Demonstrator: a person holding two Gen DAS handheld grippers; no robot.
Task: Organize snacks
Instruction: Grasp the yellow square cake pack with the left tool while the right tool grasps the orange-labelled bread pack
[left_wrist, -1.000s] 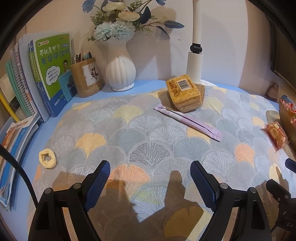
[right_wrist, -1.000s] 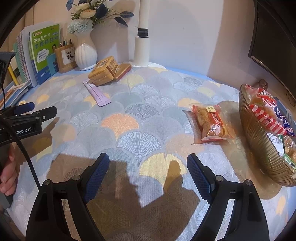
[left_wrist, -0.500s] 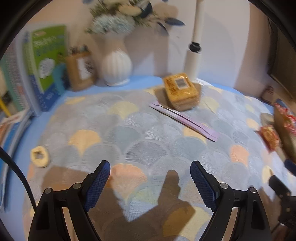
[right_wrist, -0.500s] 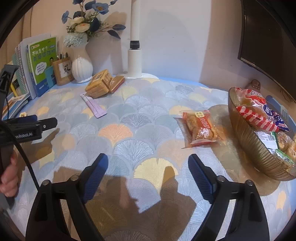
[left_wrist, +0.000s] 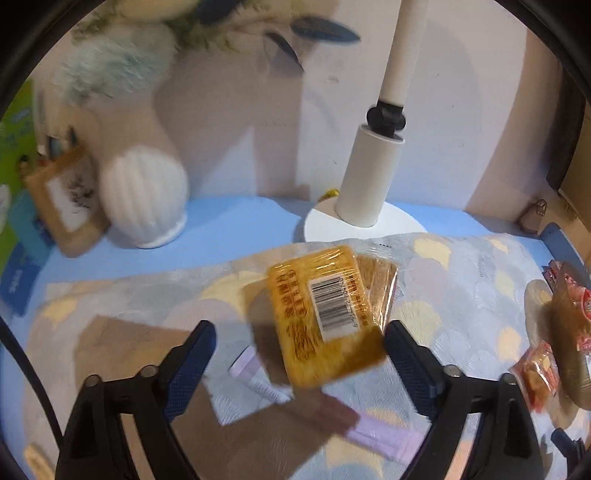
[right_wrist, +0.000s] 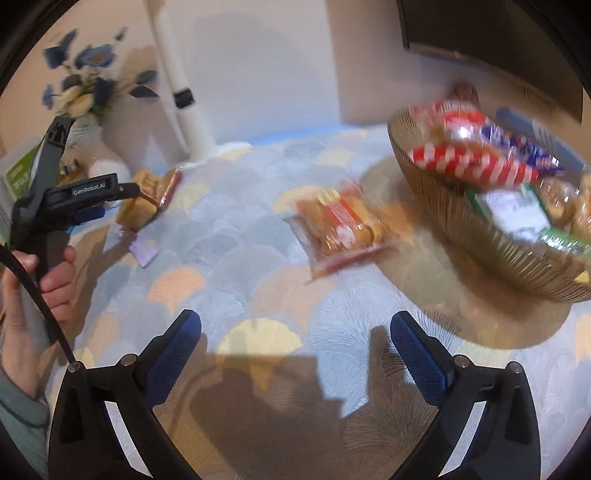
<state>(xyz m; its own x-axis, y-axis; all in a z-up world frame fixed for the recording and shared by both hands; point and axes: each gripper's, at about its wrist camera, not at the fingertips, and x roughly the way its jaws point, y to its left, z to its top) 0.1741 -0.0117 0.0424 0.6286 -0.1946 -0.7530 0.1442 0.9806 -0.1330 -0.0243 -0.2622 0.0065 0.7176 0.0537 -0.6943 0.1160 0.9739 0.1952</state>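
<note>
Snacks (left_wrist: 325, 314) lay just ahead of the left gripper (left_wrist: 299, 350), jaws wide and opening: yellow barcoded pack near the right pad, not pressed by either, resting on a flatter brown pack (left_wrist: 380, 280). Purple sachet (left_wrist: 376, 432) below and slightly left of the tool. Beyond, lamp base (left_wrist: 364, 225) and white vase (left_wrist: 144, 199) by the wall. Right gripper (right_wrist: 295, 347) likewise wide and opening, nothing between the pads; orange snack bag (right_wrist: 343, 225) ahead on the tablecloth (right_wrist: 221, 243), filled bowl (right_wrist: 476, 232) farther right. Step in hand, apparently: approach to grasp the yellow pack. Next probably called for centring both pads round it, closing, then carrying it to the bowl.
</note>
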